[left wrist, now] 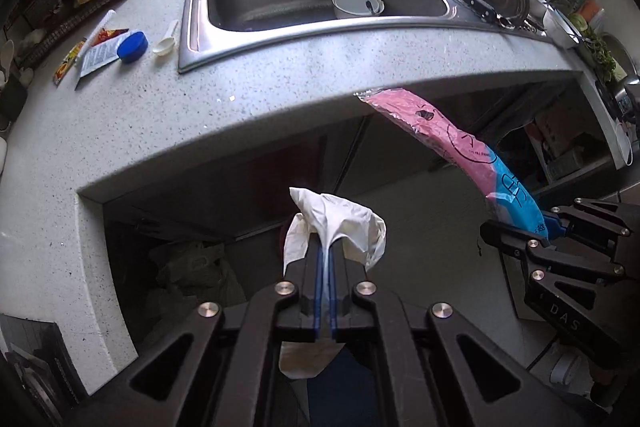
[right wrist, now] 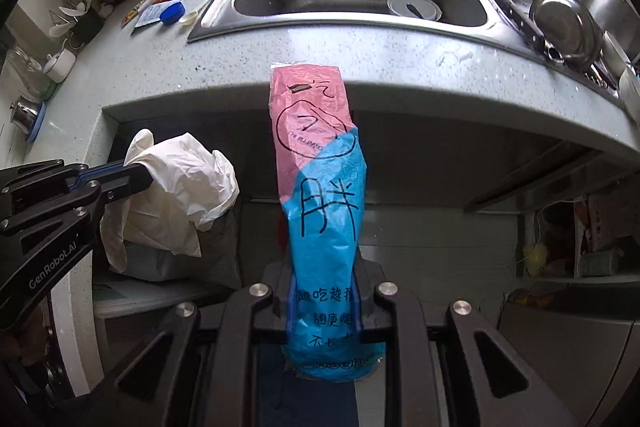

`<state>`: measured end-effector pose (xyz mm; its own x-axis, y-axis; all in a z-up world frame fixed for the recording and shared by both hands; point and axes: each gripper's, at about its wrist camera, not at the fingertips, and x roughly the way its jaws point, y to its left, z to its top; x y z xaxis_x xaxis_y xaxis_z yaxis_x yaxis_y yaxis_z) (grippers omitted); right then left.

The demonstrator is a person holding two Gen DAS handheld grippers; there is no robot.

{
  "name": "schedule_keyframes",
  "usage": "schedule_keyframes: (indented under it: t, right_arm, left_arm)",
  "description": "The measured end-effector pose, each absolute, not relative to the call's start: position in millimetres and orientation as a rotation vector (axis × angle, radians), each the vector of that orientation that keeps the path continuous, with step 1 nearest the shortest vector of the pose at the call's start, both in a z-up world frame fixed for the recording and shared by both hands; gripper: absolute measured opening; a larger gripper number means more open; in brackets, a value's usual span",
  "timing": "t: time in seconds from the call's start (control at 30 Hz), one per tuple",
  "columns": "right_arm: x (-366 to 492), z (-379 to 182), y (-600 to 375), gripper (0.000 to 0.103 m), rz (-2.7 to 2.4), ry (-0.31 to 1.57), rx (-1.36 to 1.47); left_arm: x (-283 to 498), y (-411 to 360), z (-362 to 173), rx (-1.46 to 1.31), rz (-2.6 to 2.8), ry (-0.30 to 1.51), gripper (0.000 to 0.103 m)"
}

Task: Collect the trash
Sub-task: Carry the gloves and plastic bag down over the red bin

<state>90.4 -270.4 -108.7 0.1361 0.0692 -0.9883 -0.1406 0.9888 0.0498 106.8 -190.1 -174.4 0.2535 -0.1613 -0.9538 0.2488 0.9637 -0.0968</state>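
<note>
Trash in both grippers, clear of the counter (left wrist: pixel 280 115): the left gripper (left wrist: pixel 326 255) is clamped shut on a white glove (left wrist: pixel 340 223), the right gripper (right wrist: pixel 325 291) pinches a pink-blue wrapper (right wrist: pixel 320 167), apparently bin-bound.

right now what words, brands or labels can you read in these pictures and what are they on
"GenRobot.AI" on the side of the left gripper.
"DAS" on the body of the right gripper; any further letters are hidden.
"CHI BU PANG" inside the drawn circle on the pink and blue wrapper.
"胖" in large strokes on its blue half; smaller Chinese lines below are only partly readable.
Print on the packets beside the blue lid is too small to read.
</note>
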Motion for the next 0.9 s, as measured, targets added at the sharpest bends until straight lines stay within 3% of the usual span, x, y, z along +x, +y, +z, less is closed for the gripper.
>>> schedule_keyframes:
  t: [0.33, 0.9]
  right_arm:
    - [91, -226, -262, 0.018, 0.130, 1.546, -0.023]
    - [96, -460, -304, 0.018, 0.123, 1.643, -0.011]
  left_arm:
    - [120, -181, -302, -0.015, -0.285, 1.423, 0.002]
    - [154, -204, -544, -0.023, -0.274, 1.474, 0.002]
